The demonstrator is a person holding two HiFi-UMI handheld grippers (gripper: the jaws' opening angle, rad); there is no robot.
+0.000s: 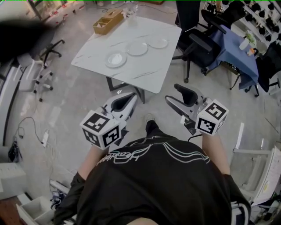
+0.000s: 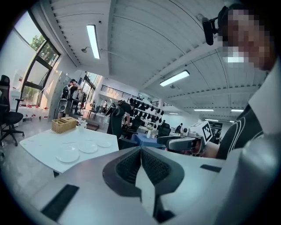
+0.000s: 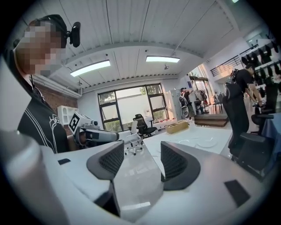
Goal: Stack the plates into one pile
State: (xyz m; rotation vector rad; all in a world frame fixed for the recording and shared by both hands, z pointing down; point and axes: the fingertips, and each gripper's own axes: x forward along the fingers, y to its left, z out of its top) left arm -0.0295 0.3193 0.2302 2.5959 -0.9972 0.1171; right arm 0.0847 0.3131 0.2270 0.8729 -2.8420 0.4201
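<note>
Three white plates lie apart in a row on the white table [image 1: 149,74]: a near one [image 1: 116,59], a middle one [image 1: 137,48] and a far one [image 1: 158,43]. They also show in the left gripper view, the near plate [image 2: 68,154] lowest, and faintly in the right gripper view as pale plates [image 3: 205,143]. Both grippers hang in the air in front of the person's chest, well short of the table. My left gripper [image 1: 126,99] has its pads pressed together [image 2: 141,151] with nothing between them. My right gripper [image 1: 181,91] stands open [image 3: 141,154] and holds nothing.
A wooden basket [image 1: 107,22] and a glass [image 1: 131,11] sit at the table's far corner. Black office chairs [image 1: 197,39] and a blue-covered table [image 1: 235,48] stand to the right, a grey chair [image 1: 41,66] to the left. Cables lie on the floor [image 1: 30,127].
</note>
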